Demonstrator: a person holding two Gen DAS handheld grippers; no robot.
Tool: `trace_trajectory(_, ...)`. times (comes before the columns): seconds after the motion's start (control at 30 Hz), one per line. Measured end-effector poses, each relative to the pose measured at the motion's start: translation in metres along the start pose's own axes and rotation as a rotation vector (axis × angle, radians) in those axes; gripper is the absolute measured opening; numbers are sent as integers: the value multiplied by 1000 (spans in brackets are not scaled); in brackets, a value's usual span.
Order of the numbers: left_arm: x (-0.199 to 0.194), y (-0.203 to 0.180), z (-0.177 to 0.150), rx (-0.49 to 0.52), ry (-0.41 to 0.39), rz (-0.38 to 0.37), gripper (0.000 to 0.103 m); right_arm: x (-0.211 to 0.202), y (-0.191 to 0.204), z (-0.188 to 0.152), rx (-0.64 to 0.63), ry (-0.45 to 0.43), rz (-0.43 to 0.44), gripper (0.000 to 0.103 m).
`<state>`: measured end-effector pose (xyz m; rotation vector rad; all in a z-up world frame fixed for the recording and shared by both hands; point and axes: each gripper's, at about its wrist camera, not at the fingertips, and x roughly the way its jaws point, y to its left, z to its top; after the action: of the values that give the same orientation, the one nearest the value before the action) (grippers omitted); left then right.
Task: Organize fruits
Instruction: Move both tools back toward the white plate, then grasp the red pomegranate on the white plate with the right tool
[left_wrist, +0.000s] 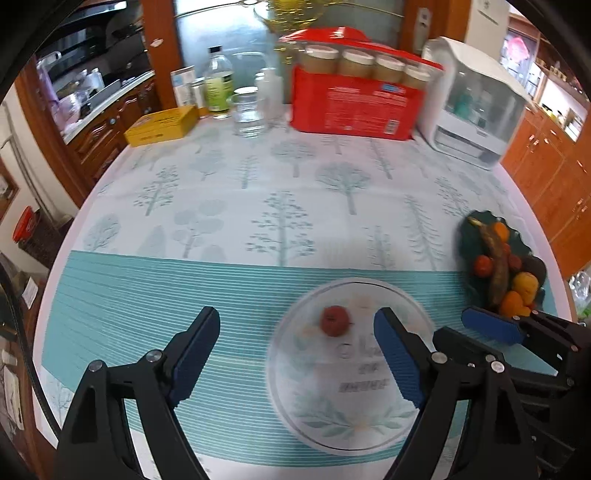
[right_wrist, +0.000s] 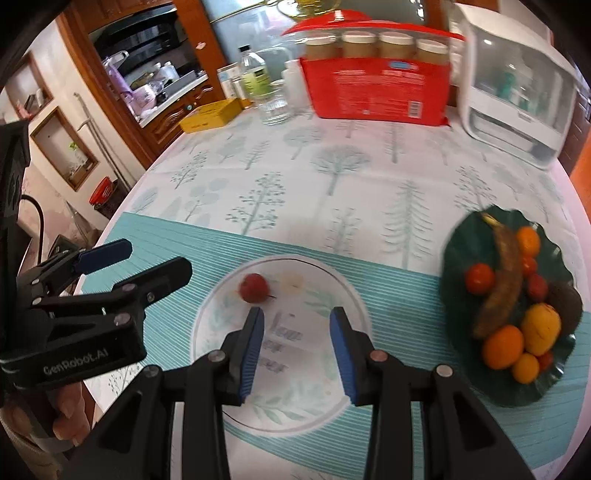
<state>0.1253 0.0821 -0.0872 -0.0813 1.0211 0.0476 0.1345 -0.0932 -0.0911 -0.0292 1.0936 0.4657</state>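
Note:
A small red fruit (left_wrist: 334, 320) lies alone on a round white plate (left_wrist: 306, 406) with a leaf print; it also shows in the right wrist view (right_wrist: 253, 287) on that plate (right_wrist: 218, 332). A dark green wavy dish (right_wrist: 465, 236) at the right holds a brown banana (right_wrist: 502, 280), oranges, a yellow fruit and small red fruits; it shows in the left wrist view too (left_wrist: 466, 236). My left gripper (left_wrist: 297, 350) is open and empty above the plate's left side. My right gripper (right_wrist: 297, 343) is open and empty above the plate's near part.
At the back of the table stand a red box (left_wrist: 354, 107) with jars on it, a white appliance (left_wrist: 476, 107), a glass (left_wrist: 248, 112), bottles and a yellow box (left_wrist: 162, 125). Wooden cabinets line both sides.

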Motion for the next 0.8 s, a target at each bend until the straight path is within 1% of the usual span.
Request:
trace_trajectory(0.2, 11, 39, 4, -45, 9, 33, 84, 31, 28, 8, -34, 30, -11, 37)
trace_trajectory(0.37, 20, 64, 0, -70, 25, 50, 84, 61, 40, 9, -35, 66, -23, 37)
trace_trajectory(0.6, 37, 83, -6, -86, 61, 59, 84, 101, 44, 11, -27, 118, -55, 37)
trace_trajectory(0.8, 52, 91, -7, -89, 92, 58, 84, 118, 47, 12, -29, 126, -82, 37)
